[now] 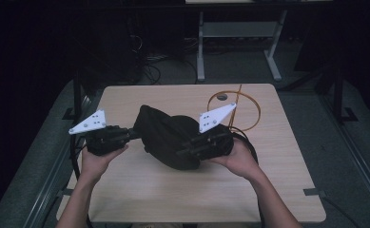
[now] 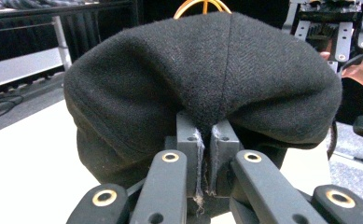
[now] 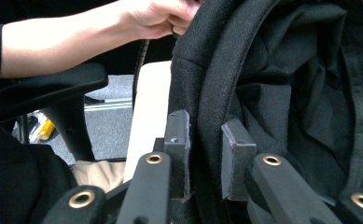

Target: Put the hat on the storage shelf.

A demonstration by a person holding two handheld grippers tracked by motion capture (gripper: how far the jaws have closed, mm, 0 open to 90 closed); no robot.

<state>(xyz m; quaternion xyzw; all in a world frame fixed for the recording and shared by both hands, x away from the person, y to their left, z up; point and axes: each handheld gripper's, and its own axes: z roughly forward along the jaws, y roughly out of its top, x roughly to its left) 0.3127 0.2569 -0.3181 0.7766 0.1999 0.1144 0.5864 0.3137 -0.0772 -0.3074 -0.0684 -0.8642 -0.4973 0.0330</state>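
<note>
A black wool cap (image 1: 166,135) is held over the middle of the wooden table (image 1: 149,190) between both grippers. My left gripper (image 1: 136,134) is shut on a pinch of its outer fabric at the cap's left end; in the left gripper view the cap (image 2: 202,79) bulges above the closed jaws of this gripper (image 2: 206,128). My right gripper (image 1: 182,147) grips the cap's lower right side. In the right gripper view that gripper (image 3: 206,135) clamps the thick rim, with the dark lining of the cap (image 3: 282,93) open to the right.
A thin orange hoop (image 1: 249,102) with a rod across it lies on the table behind the right gripper. A grey-legged desk (image 1: 239,28) stands beyond the table. A black chair armrest (image 3: 53,88) sits near the table's front edge.
</note>
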